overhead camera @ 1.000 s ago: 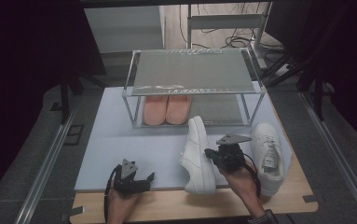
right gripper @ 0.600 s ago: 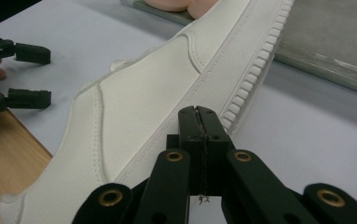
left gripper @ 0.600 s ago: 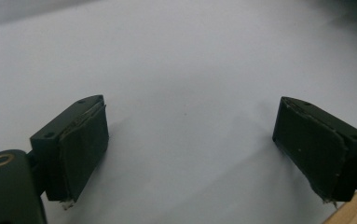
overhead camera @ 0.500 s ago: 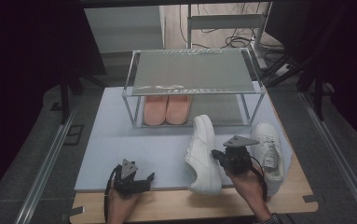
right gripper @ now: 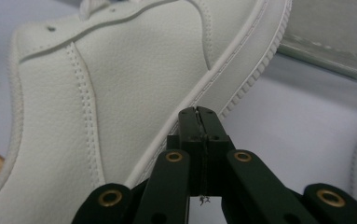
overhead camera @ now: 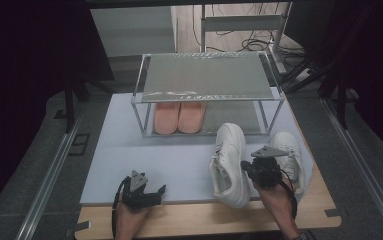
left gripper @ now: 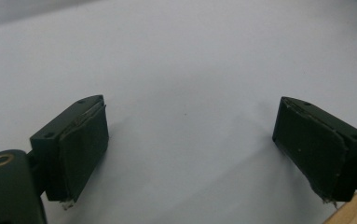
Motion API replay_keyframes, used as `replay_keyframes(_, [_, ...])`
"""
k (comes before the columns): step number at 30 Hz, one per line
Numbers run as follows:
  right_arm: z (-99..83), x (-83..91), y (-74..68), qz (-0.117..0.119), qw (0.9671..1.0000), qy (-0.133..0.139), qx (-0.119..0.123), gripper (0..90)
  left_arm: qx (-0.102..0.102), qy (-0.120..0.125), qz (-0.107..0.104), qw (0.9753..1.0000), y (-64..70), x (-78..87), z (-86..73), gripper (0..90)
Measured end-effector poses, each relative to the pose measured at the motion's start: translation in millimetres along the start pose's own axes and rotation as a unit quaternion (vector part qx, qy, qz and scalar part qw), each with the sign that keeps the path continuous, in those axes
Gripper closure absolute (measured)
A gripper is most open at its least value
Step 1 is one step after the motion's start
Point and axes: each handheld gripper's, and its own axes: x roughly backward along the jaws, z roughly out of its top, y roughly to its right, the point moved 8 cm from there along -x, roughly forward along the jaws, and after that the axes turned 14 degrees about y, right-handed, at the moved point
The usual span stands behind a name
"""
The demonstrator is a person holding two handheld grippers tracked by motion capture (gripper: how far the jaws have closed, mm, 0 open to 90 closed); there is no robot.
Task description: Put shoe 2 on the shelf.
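White sneaker (overhead camera: 228, 165) has slid right with right tongs (overhead camera: 255, 169).

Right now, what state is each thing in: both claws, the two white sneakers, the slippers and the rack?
Left claw: open, empty, over the mat.
Right claw: shut, tips against the left sneaker's sole edge.
Left white sneaker: tipped on its side.
Right white sneaker: upright.
Pink slippers: paired on the lower shelf.
Rack: top shelf bare.

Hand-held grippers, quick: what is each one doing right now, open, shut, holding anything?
Left hand-held gripper: open, holding nothing, over the mat.
Right hand-held gripper: shut, jaws together against the sneaker sole edge; nothing visibly held.
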Motion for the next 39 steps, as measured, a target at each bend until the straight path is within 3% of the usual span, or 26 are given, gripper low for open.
replay_keyframes(7, [-3.8, -5.0, 4.5, -0.024, 0.9997, -0.005, 0.001, 89.8, 0.000, 0.000, 0.000, 1.0000, 0.0, 0.0, 0.0, 10.4])
replay_keyframes(18, [-1.2, -14.0, 0.0, -0.034, 0.9994, -0.003, 0.001, 89.8, 0.000, 0.000, 0.000, 1.0000, 0.0, 0.0, 0.0, 10.4])
replay_keyframes(22, [-7.3, -19.2, 3.7, -0.047, 0.9987, -0.017, -0.001, 89.8, -0.001, -0.001, -0.001, 1.0000, -0.1, 0.2, -0.1, 10.4])
replay_keyframes(25, [-19.0, -29.4, -1.4, -0.036, 0.9987, -0.037, 0.002, 89.8, -0.001, -0.001, 0.000, 1.0000, -0.1, 0.1, -0.1, 10.4])
replay_keyframes(26, [-22.3, -33.8, -6.7, -0.018, 0.9992, -0.035, -0.006, 89.8, 0.000, 0.000, -0.001, 1.0000, -0.1, 0.2, -0.1, 10.4])
replay_keyframes(30, [-27.9, -42.3, -16.2, -0.010, 0.9994, -0.031, -0.005, 89.8, 0.000, 0.000, -0.001, 1.0000, -0.1, 0.2, -0.1, 10.5])
replay_keyframes(35, [-25.7, -34.3, -16.9, 0.011, 0.9996, -0.020, -0.018, 89.5, 0.000, -0.001, 0.000, 1.0000, -0.1, 0.2, -0.1, 10.5])
replay_keyframes(39, [-20.0, -23.7, -20.4, 0.020, 0.9996, -0.011, -0.013, 87.5, 0.000, -0.001, 0.000, 1.0000, 0.0, 0.2, -0.1, 10.5])
